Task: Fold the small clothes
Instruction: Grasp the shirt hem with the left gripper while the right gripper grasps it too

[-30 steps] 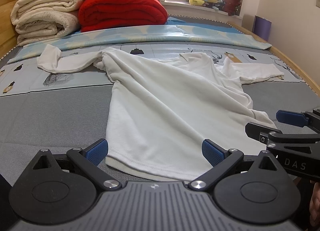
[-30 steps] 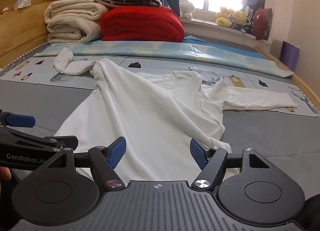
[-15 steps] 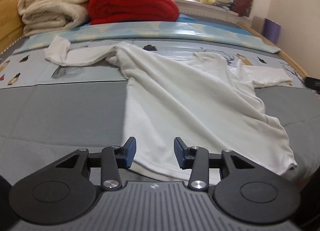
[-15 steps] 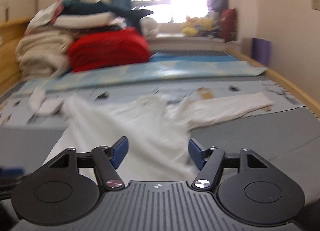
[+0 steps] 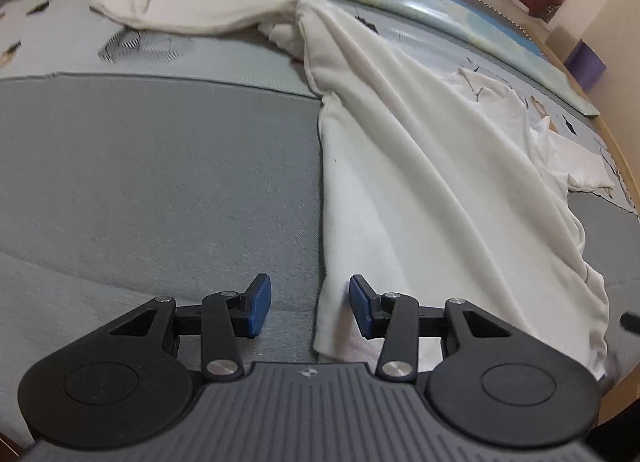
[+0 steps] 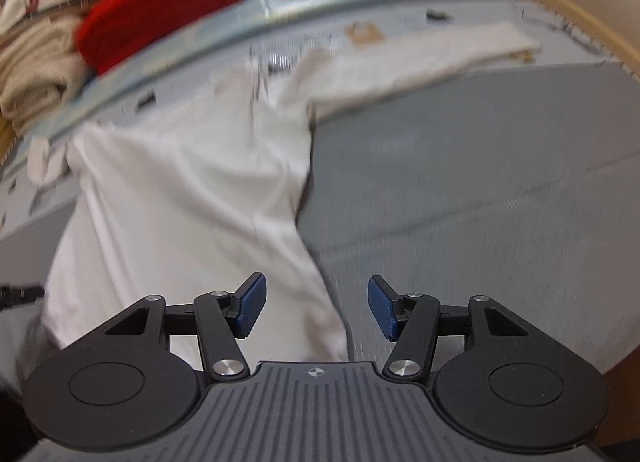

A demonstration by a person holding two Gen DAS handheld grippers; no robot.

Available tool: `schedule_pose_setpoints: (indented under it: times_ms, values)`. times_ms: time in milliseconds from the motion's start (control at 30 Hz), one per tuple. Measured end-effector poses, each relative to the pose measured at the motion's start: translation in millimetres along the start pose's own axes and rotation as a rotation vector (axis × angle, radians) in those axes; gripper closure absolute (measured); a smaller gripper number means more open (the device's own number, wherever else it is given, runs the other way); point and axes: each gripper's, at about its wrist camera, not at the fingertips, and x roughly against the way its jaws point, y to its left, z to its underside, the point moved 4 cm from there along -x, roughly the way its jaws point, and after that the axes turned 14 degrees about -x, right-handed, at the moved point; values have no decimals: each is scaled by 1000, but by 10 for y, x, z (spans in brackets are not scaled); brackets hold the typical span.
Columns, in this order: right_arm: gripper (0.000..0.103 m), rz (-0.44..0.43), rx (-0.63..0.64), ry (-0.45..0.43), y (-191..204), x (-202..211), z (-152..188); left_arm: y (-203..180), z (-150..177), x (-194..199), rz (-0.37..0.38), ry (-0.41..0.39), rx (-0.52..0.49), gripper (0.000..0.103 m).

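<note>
A: The white shirt [image 5: 420,165] lies spread on the grey bed [image 5: 160,181], hem toward the cameras, 1 sleeve [image 5: 168,13] flung out to the far left, the other [image 6: 420,57] to the far right.

B: And the grippers?

A: A second ago both hung side by side over the middle of the hem. They have since split apart and dropped closer. The left gripper [image 5: 310,308] now straddles the hem's left corner; the right gripper [image 6: 316,310] straddles the right corner [image 6: 328,326].

B: Holding anything?

A: No. The left jaws narrowed sharply from wide and now stand about half open, cloth edge between the pads [image 5: 258,304] but not pinched. The right jaws have just been closing a little, yet a clear gap remains, with the shirt's edge lying inside it. The right view is smeared, so contact there is hard to judge.

B: So what does it mean?

A: Probably a 2-corner pinch of the hem is being set up, the start of the first fold. No fold is made yet.
</note>
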Motion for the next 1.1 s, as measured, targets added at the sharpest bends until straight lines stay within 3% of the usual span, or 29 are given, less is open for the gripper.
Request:
schedule_pose_setpoints:
  times_ms: [133,200,233,267,333,367,500,633,667,767,800,833,867,1000,1100]
  values:
    - [39,13,48,53,54,-111,97,-71,103,-161,43,100,27,56]
    - [40,40,71,83,76,-218,136,-143,100,-151,30,88,-27,81]
    - [47,50,79,102,86,-274,163,-170,92,-116,28,79,-52,99]
    - [56,52,87,118,96,-316,190,-190,76,-52,15,58,-71,99]
    - [92,54,119,130,142,-368,230,-239,67,141,-50,11,-135,99]
    - [95,56,141,120,173,-363,242,-262,80,238,-69,-8,-163,99]
    - [97,-18,173,93,239,-247,245,-439,143,560,-115,-49,-281,99]
    - [97,12,121,83,80,-205,175,-619,199,841,-101,-116,-353,99]
    - [97,34,101,90,26,-223,162,-640,217,894,-65,-141,-353,99]
    - [99,137,85,102,-111,-290,160,-572,124,1078,157,-266,-241,93]
    - [99,149,74,110,-141,-308,161,-496,75,1107,205,-296,-184,87]
    - [99,145,67,114,-150,-322,172,-417,38,1090,211,-306,-133,67]
    - [99,140,66,115,-148,-318,170,-324,8,1031,183,-298,-83,54]
    - [98,118,63,114,-103,-311,186,-6,2,632,16,-172,62,54]
    - [98,119,77,110,-56,-331,189,138,22,462,-80,-125,108,56]
